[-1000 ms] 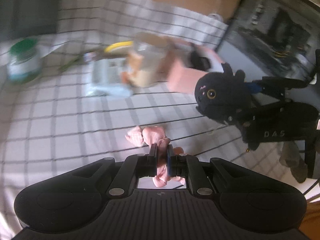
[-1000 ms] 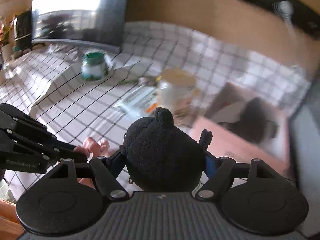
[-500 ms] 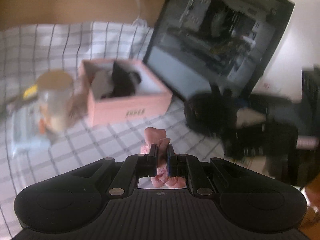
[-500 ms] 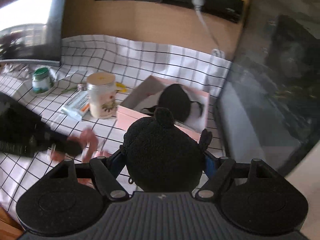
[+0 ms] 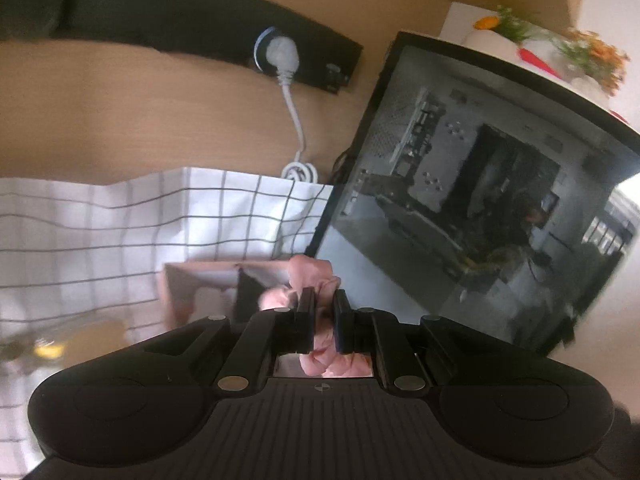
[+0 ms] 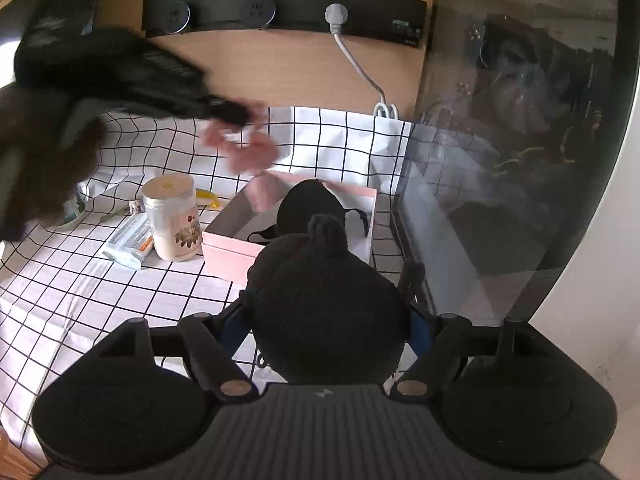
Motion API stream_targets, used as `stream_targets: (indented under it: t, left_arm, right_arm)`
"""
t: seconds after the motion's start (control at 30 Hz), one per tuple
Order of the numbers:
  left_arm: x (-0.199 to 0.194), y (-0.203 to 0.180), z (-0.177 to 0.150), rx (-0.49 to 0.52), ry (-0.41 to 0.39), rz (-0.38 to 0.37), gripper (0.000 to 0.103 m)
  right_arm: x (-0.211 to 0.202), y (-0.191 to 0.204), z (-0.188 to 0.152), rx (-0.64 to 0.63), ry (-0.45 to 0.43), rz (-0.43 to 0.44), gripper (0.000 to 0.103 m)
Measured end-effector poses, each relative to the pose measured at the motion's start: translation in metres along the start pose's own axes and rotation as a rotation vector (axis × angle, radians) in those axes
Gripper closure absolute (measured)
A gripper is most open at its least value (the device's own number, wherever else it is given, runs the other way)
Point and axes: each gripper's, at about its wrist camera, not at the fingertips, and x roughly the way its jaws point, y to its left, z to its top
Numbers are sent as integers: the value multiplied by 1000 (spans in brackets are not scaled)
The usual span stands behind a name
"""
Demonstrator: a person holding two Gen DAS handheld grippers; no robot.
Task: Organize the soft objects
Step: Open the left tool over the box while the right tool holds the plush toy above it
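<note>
- black plush toy (image 6: pixel 326 308) sits right in front of the right wrist camera, squeezed on both sides by the right gripper (image 6: pixel 326 316), above the near part of the checked tablecloth (image 6: pixel 120 288).
- pink scrunchie (image 5: pixel 320 280) is pinched between the narrow-set fingers of the left gripper (image 5: pixel 323 312); in the right wrist view it hangs blurred in the air, up over the far left side of the pink box (image 6: pixel 228 252).
- pink box stands open on the tablecloth just beyond the plush toy, with a black fabric item (image 6: pixel 308 208) lying inside it.
- just left of the box stands a jar with a cream lid (image 6: pixel 172 216), and a flat packet (image 6: pixel 128 240) lies touching its left side.
- right of the box, close against it, rises a dark glass-sided case (image 6: pixel 520 140).
- farthest back, on the wooden wall (image 6: pixel 280 64), a black socket strip (image 6: pixel 280 12) carries a white plug and cable (image 6: pixel 352 60) running down toward the tablecloth edge.
</note>
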Motion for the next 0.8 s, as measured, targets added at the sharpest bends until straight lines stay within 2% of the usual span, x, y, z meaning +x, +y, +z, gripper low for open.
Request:
stream_targets:
  t: [0.07,0.1,0.2,0.3,0.43,0.63,0.73,0.8]
  left_arm:
    - [26,10,5,-61,7,-23,90]
    - [42,15,6,-92,30,-16,87]
    - [79,26,-6,-98,101,71,84]
    - [86,38,-22,-124,143,116,84]
    - [49,56,-39,-226,83,108,84]
    - [-19,53,-77,-224,59,136,84]
    - [-47,49,-91,-228,65,158,84]
    - [-64,50,-102,-237,73,183,84]
  right_arm:
    - [4,0,0,-6,3,1,26]
    - [5,-1,0,-8,3,1,26]
    - [10,-4,-1,-4,6,9,26]
    - [15,-9,-1,6,14,21,26]
    - [30,-19,17,35,9,63,26]
    - [78,-45,88,179,-54,149,26]
    - [123,-49,117,262,-26,183,26]
    - [160,-44,125,298,31,183,26]
